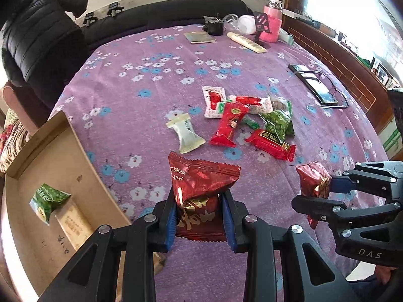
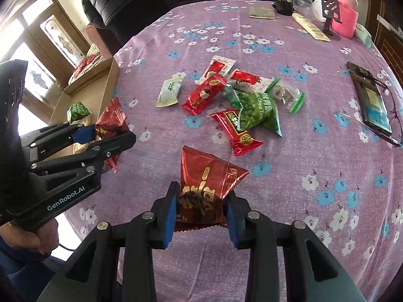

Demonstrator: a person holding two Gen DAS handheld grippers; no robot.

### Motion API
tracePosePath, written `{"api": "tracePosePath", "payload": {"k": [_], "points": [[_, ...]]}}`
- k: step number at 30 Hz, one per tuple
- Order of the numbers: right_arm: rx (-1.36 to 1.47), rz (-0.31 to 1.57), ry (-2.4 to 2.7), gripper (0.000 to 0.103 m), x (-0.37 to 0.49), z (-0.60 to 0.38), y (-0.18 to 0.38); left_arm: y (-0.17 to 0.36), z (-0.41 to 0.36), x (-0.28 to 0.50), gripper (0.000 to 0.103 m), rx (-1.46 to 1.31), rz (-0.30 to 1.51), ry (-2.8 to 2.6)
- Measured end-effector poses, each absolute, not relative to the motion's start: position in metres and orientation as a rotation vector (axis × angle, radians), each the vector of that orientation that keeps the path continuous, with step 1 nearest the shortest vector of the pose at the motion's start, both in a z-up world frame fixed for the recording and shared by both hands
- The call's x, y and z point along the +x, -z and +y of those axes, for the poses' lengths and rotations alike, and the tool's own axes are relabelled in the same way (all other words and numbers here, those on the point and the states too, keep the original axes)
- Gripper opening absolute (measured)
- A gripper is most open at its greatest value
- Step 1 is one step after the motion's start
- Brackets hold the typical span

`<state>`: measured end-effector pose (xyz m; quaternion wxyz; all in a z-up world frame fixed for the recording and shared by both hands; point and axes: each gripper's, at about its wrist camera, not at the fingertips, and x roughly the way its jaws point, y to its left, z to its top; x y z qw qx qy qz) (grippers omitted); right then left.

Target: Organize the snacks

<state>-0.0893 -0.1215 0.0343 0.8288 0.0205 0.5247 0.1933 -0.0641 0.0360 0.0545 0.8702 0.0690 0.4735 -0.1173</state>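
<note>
A purple cloth (image 1: 151, 95) printed with small white and blue flowers covered the table, with a dark sofa along the top of both views and a phone (image 1: 316, 85) lying at the right edge of the frame. We saw the left gripper (image 1: 200, 216) at the bottom centre of its own view clenched on a dark red foil packet (image 1: 201, 183), its blue pads pressing the lower half of the pouch from both sides. In the right wrist view the right gripper (image 2: 201, 214) was likewise clamped on a second dark red packet (image 2: 206, 183), low in the middle of the frame. Both packets were held clear of the cloth, as far as we could judge. At the left edge of the left view stood an open cardboard box (image 1: 75, 166) that already held a green packet (image 1: 46, 200) and a pale bar (image 1: 73, 222), and we took it for the place the snacks belonged. A loose heap of snacks (image 1: 246, 120) lay in the middle of the frame. We judged these pouches light, puffed with air and crinkly, with slick foil that could slide between the pads. The contents might crush under a hard squeeze, so a hold across the body near the sealed end, as here, seemed the safest to us
</note>
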Motion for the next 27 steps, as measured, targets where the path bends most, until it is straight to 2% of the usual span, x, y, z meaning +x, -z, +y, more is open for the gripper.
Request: {"api": "tracePosePath", "payload": {"k": [27], "points": [[-0.048,1.054,-0.497,0.033,-0.09,-0.062,-0.058,-0.082,0.103,-0.083,0.032,0.048,0.902,0.121]]}}
